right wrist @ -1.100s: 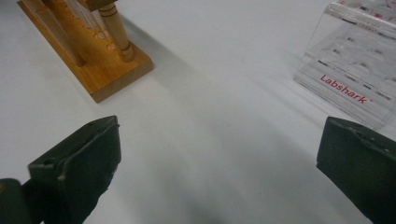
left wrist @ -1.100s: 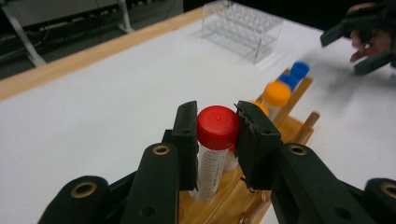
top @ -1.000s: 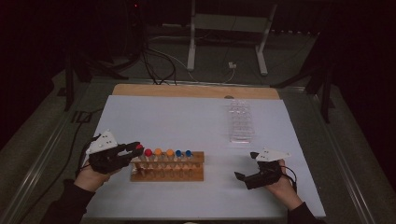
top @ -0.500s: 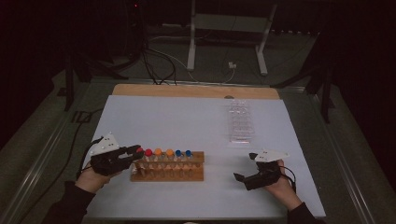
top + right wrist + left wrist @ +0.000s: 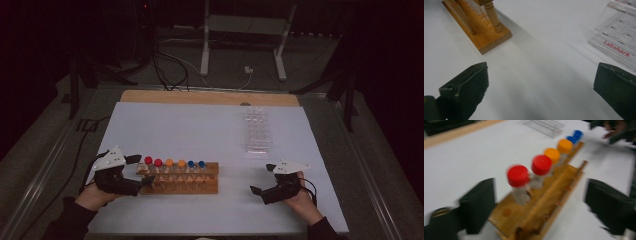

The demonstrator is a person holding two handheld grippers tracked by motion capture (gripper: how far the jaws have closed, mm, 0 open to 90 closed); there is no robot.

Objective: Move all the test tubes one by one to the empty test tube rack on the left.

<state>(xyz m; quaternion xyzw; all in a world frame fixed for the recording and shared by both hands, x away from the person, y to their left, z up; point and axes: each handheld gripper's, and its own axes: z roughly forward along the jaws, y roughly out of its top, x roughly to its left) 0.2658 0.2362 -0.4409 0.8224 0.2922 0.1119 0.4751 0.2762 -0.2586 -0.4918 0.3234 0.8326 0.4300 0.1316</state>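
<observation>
A wooden tube rack (image 5: 190, 186) lies at the near left of the white table and holds several capped tubes: two red (image 5: 148, 160), two orange (image 5: 169, 162), two blue (image 5: 201, 163). My left gripper (image 5: 144, 170) is at the rack's left end. Its jaws have just been opening and stand wide apart. In the left gripper view (image 5: 541, 207) the rack's end (image 5: 549, 202) and the first red-capped tube (image 5: 518, 176) lie between the jaws, untouched. My right gripper (image 5: 261, 178) rests open on the table right of the rack, nothing between its jaws (image 5: 541, 87).
A clear plastic well tray (image 5: 257, 131) lies on the far right of the table and shows close by in the right gripper view (image 5: 619, 37). The rack's right end (image 5: 479, 37) shows at the upper left of that view. A wooden strip (image 5: 210, 97) runs along the table's far edge.
My left gripper came down to the rack's left end with a red-capped tube and let it go; the tube now stands in the rack. The right gripper has kept still.
</observation>
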